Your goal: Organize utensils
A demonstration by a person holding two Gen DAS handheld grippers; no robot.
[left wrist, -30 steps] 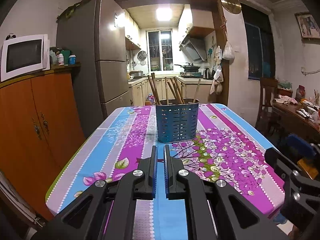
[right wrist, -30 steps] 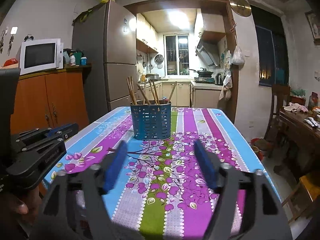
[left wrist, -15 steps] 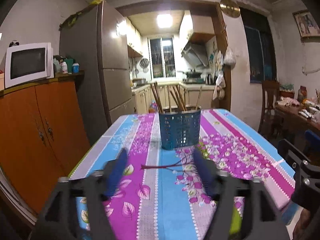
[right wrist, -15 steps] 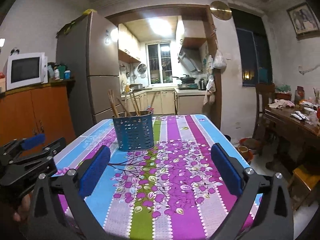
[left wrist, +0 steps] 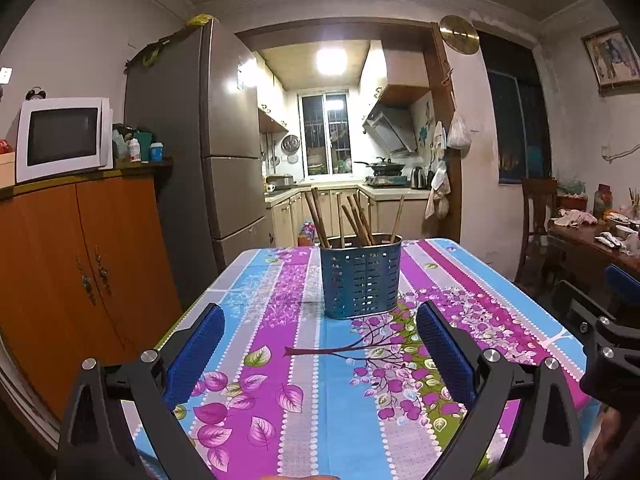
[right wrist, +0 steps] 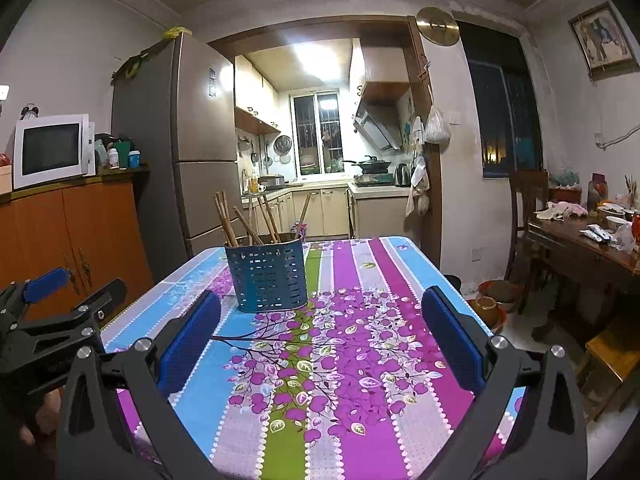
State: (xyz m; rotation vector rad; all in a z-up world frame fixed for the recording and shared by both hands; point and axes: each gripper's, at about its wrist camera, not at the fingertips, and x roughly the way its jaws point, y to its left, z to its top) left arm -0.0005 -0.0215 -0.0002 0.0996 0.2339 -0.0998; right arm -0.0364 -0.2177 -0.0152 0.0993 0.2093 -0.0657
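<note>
Blue perforated metal forms the utensil holder (left wrist: 361,278) that we see standing upright on the floral tablecloth (left wrist: 280,360), toward the far half of the table. Brown wooden chopsticks (left wrist: 352,218) lean inside it at several angles, their tops well above the rim. We hold the left gripper (left wrist: 320,316) above the near edge of the cloth; its jaws have just been opening and now stand spread wide, with nothing between the blue pads. We hold the right gripper (right wrist: 320,296) just beside it, its jaws likewise just opened and spread wide over bare cloth. Both point toward the holder, which sits well apart from the fingertips. Beyond the table we see a grey refrigerator (left wrist: 192,140) and a white microwave (left wrist: 62,138) on an orange cabinet (left wrist: 80,272).
</note>
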